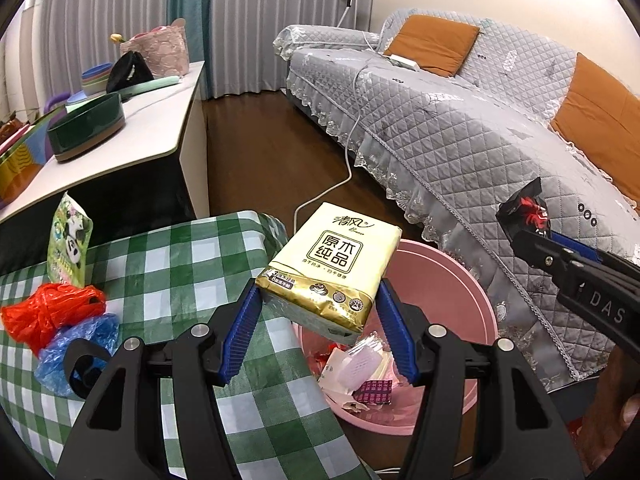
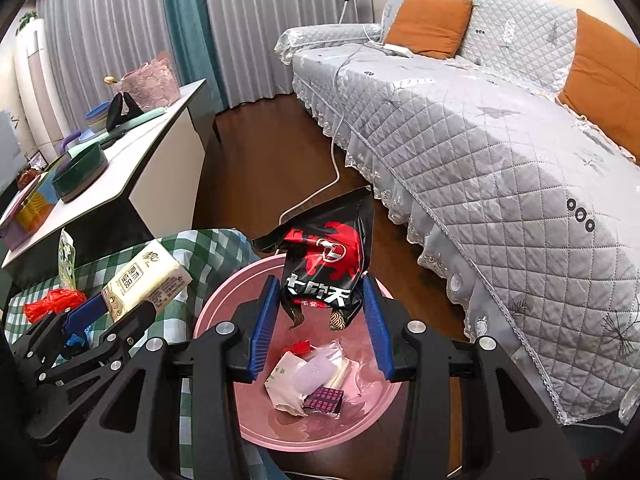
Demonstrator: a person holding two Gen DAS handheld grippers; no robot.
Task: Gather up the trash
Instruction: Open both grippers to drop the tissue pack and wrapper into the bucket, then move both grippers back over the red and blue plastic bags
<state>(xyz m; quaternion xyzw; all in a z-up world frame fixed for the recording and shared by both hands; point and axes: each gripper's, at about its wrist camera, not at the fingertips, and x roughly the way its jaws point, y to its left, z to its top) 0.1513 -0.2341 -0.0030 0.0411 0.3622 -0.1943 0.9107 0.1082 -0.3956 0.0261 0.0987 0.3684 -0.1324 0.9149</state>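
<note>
While the left gripper point(image 1: 316, 300) clamps a tissue pack point(image 1: 334, 264) over the pink basin's point(image 1: 472, 280) rim, the right gripper point(image 2: 320, 304) pinches a black snack wrapper point(image 2: 328, 260) above it.

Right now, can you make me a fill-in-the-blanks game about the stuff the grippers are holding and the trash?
1. The left gripper is holding a cream and gold pack of ____.
2. The right gripper holds a crinkly black and red snack bag above the round ____ plastic basin.
3. The crumpled orange-red plastic bag lies on the green and white ____ cloth.

Missing words: tissues; pink; checked
</note>
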